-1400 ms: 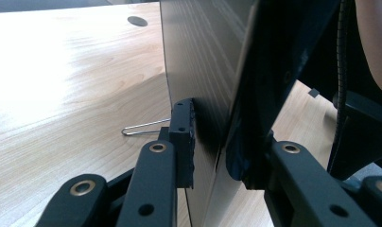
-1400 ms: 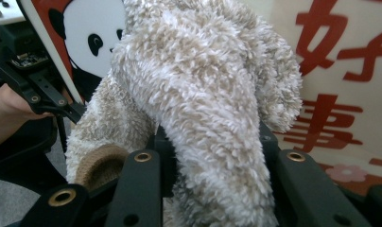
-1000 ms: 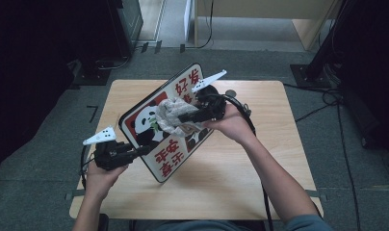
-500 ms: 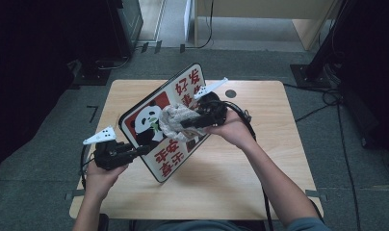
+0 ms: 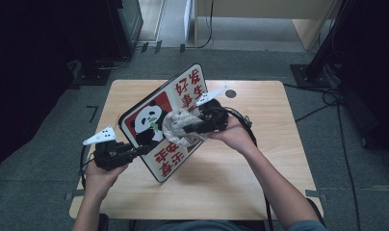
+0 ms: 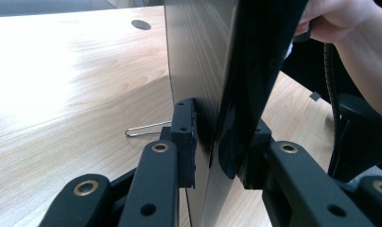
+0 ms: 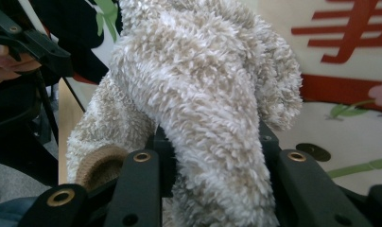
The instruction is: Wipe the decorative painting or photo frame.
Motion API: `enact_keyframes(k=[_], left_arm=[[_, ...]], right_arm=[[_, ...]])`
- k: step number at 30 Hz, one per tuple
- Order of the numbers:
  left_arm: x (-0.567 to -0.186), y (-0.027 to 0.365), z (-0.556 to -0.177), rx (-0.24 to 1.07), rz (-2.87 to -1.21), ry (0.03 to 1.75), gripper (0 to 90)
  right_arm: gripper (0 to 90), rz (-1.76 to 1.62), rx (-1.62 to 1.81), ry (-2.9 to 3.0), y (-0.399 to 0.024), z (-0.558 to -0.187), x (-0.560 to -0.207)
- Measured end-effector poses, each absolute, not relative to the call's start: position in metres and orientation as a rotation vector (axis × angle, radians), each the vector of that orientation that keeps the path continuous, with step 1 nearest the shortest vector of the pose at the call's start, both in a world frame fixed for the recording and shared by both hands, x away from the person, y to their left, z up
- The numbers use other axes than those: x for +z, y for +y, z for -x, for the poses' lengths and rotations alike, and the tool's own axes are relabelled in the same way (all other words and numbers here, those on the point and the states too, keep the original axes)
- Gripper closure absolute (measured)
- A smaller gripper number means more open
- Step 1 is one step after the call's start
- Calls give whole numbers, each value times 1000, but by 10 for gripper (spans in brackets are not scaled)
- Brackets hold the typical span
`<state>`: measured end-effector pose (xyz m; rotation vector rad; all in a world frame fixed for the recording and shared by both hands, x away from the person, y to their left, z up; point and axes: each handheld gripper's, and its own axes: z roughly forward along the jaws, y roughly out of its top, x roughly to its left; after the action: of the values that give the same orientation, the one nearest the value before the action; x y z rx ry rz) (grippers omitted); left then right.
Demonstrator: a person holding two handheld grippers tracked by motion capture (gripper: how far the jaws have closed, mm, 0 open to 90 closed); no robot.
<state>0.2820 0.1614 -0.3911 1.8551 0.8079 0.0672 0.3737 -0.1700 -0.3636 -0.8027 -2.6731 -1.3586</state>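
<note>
The left hand (image 5: 100, 174) levels the left gripper (image 5: 143, 149), its jaws pinching the lower edge of the tilted panda sign (image 5: 166, 156) over the wooden table (image 5: 260, 144). Ahead, the right gripper (image 5: 183, 129) clamps a fluffy beige cloth (image 7: 198, 94) against the sign's face, right hand (image 5: 236, 137) behind it.

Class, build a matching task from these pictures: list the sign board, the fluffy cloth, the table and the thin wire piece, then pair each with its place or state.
Things:
1. panda sign board
2. fluffy cloth
3. table
4. thin wire piece

Places or states:
A. lies flat on the wood, behind the board
B. clamped in the right gripper, against the board's face
C. held tilted, its edge clamped by the left gripper
D. pale wood with a round dark hole

Pairs: 1-C, 2-B, 3-D, 4-A
</note>
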Motion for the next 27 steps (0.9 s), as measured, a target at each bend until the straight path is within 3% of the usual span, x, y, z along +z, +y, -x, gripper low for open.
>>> enact_keyframes(k=[27], left_arm=[[-391,161,-281,71,-1863,797,727]], right_arm=[[651,838,-1298,-2631,-179,-368,-411]])
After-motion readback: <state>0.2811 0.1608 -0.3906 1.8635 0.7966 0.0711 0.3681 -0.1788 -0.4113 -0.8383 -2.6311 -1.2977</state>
